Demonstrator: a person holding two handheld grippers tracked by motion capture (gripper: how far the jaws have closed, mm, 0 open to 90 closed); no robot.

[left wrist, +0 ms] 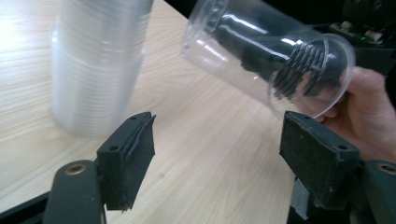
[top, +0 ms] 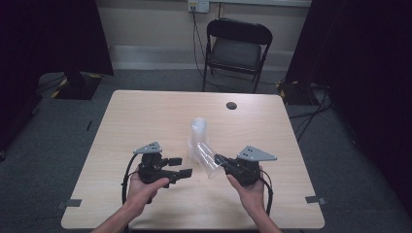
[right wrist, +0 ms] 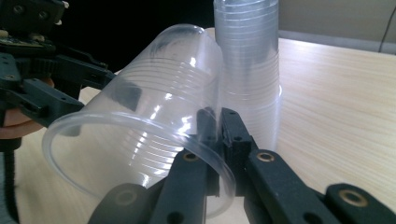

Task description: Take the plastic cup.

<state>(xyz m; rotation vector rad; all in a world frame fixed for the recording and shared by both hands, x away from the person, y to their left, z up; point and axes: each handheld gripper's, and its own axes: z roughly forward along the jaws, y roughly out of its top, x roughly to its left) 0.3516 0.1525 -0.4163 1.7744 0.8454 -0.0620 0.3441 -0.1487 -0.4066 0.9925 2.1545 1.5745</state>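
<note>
Clear plastic cup sits low centre of the high view, tilted and off the bench, just beside the stack. Right tool is closed on the cup's wall at the rim. Left tool stands apart with jaws spread, nothing between them.

Risks, as judged:
- Thin wall may buckle or slip from a rim-only pinch.
- Tilted cup could knock the stack over.
- Left tool closing on the wall could crush it.

Right gripper view shows one jaw inside the cup and one outside. Left gripper view shows the cup's open mouth facing the hand.
</note>
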